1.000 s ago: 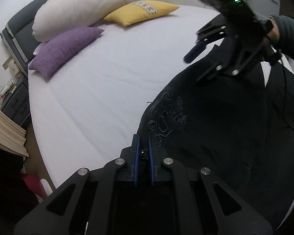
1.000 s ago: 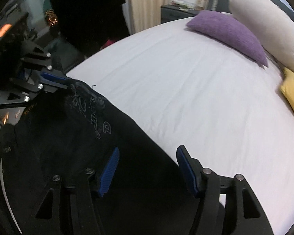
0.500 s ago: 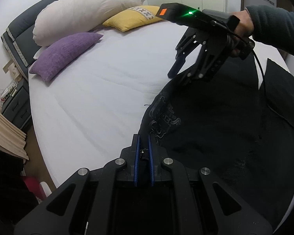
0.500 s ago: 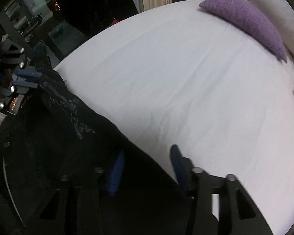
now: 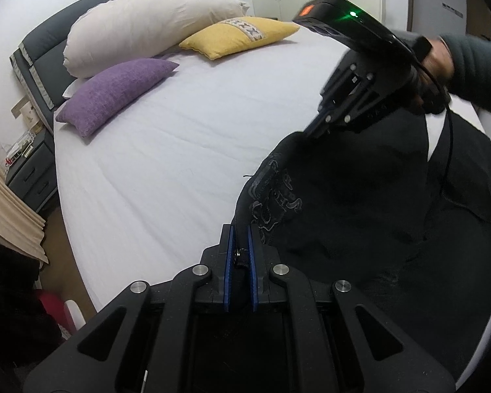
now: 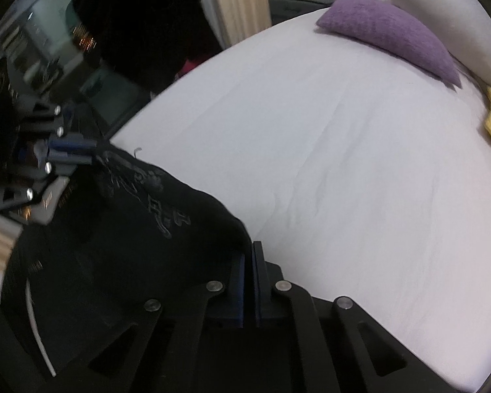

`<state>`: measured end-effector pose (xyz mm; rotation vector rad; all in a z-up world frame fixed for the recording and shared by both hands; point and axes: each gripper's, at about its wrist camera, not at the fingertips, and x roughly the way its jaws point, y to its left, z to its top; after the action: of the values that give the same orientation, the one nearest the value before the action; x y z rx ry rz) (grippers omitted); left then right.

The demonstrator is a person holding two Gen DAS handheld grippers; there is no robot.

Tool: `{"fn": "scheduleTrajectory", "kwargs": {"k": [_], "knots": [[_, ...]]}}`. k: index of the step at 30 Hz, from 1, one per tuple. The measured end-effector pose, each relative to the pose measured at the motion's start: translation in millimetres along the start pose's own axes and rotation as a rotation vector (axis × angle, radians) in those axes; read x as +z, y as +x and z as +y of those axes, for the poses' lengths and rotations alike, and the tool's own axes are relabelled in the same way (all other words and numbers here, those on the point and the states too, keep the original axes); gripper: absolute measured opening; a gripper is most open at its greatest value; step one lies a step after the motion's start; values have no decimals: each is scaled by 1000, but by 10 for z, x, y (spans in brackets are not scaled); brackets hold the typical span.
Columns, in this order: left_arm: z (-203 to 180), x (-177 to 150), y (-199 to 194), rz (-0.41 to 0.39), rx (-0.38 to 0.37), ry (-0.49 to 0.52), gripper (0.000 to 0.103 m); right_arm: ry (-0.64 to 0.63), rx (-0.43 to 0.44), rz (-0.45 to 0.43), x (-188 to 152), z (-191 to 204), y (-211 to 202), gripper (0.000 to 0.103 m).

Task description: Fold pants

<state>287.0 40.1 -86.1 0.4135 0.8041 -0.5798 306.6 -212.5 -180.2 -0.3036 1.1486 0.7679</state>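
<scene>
Black pants (image 5: 360, 203) with a grey embroidered pattern lie on the white bed (image 5: 180, 150) at its right side. My left gripper (image 5: 240, 255) is shut on one corner of their top edge. My right gripper (image 6: 249, 262) is shut on the same edge farther along; it also shows in the left wrist view (image 5: 314, 129), tips on the cloth. The pants' edge (image 6: 167, 193) is stretched between the two grippers. The left gripper shows in the right wrist view (image 6: 91, 150).
A purple cushion (image 5: 114, 88), a long white pillow (image 5: 147, 32) and a yellow cushion (image 5: 239, 36) lie by the dark headboard. A nightstand (image 5: 29, 167) and beige curtain (image 5: 6, 216) stand left of the bed. A cable (image 5: 448, 150) hangs from the right gripper.
My right gripper was open above the pants; it has come down onto the top edge and shut on it. The left gripper kept its hold.
</scene>
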Motion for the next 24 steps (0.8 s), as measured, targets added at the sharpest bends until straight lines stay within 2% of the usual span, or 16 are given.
{"fn": "scheduleTrajectory", "kwargs": {"k": [6,12,16,19,24], "knots": [[-246,-27,-251,-25,0,-6,7,193,72,-118,-53,279,-42,5],[-469,-174,-548,-25,1,-6,7,249,87,-162,-256,481,-144,5],[-711,-345,-750,-27,-9,17,7,207,30,-144,-513,696,-324,5],[-991,-537,-881,-15,-11,56,7,101,-58,-114,-683,923,-449,5],[-1413,-867,-1055,18,-39,89,7,-57,-155,-56,-995,1356,-527,5]]}}
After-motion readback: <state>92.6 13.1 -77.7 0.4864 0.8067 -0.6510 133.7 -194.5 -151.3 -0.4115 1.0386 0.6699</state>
